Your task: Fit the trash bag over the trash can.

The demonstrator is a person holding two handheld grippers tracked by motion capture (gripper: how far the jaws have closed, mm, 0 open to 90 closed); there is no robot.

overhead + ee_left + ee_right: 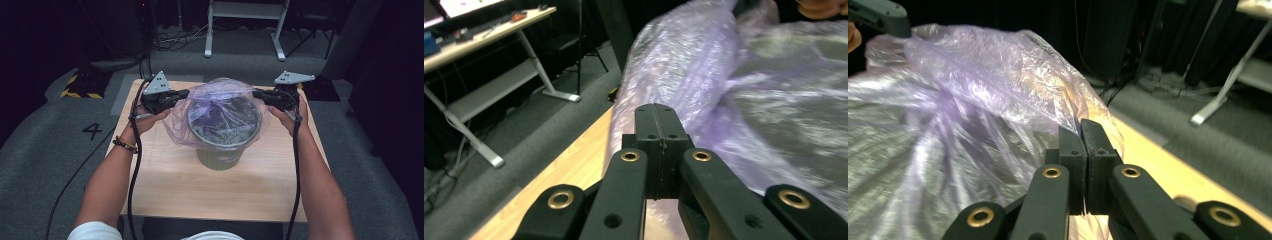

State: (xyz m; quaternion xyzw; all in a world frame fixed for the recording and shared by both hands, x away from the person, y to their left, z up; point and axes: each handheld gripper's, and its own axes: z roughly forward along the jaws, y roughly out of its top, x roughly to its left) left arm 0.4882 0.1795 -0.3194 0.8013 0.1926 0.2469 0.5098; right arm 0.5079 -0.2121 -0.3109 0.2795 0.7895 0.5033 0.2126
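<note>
A green round bin (220, 160) stands in the middle of the wooden table (200, 195). A thin purple see-through plastic bag (220, 102) is draped over its top and spread out to both sides. My left gripper (186, 93) is at the bag's left edge, with its jaws pressed together on the film. In the left gripper view the left gripper (655, 107) is shut with the bag (734, 100) bunched at its tips. My right gripper (256, 93) holds the bag's right edge. The right gripper (1082, 125) is shut with the bag's film (948, 100) running to its tips.
Grey carpet surrounds the table, with a "4" (92, 131) marked at the left. A white desk frame (245, 10) stands at the back. A yellow-black striped base (77, 90) sits off the table's far left corner. Cables trail from both grippers along the forearms.
</note>
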